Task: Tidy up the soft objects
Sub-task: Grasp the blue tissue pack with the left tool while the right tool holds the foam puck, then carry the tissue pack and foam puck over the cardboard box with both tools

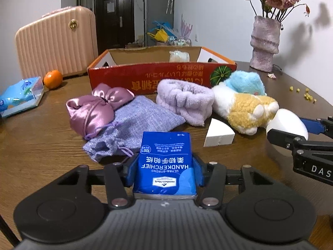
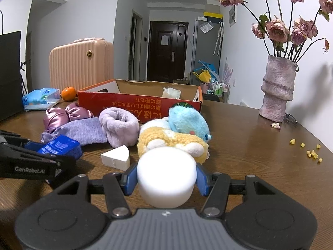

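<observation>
The left tool [image 1: 165, 166] points slightly downward toward the red cardboard box [image 1: 162, 74] and has its blue pads clamped on the sides of a blue handkerchief pack [image 1: 165, 162], low over the worktop [image 1: 41, 137] on the near side of that box. The right tool [image 2: 166, 179], tilted down the same way, grips a white foam cylinder [image 2: 166, 175] just in front of the plush toy [image 2: 172, 139], which lies against the box's near wall.
</observation>
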### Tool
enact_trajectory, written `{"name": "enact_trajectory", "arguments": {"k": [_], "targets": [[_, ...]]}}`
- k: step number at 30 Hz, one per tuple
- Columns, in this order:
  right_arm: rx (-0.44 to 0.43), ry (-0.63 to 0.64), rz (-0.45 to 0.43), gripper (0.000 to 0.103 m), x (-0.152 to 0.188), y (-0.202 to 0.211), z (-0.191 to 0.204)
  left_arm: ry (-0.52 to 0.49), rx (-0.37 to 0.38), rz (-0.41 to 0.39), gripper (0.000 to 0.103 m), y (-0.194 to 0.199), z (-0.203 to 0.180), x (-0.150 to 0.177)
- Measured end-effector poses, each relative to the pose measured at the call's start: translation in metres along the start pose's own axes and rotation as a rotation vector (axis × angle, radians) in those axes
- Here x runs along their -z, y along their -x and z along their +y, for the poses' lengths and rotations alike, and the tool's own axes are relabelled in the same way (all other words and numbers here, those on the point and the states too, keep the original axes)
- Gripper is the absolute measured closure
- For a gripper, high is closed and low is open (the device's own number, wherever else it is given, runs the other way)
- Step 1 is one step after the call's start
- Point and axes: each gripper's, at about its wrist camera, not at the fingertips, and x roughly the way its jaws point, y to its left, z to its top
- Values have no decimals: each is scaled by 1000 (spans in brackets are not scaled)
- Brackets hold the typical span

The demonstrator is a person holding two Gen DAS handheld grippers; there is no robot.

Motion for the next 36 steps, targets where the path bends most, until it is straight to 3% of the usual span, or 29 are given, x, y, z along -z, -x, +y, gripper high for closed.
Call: {"name": "enact_trajectory", "arguments": {"k": [14,36], "targets": [[-18,14,-46,47,-9,10,8,47,-32,-122,50,28,8,-6],[-56,28,-114,47,-44,6,38,85,-35,-205,50,44,21,-30]]}}
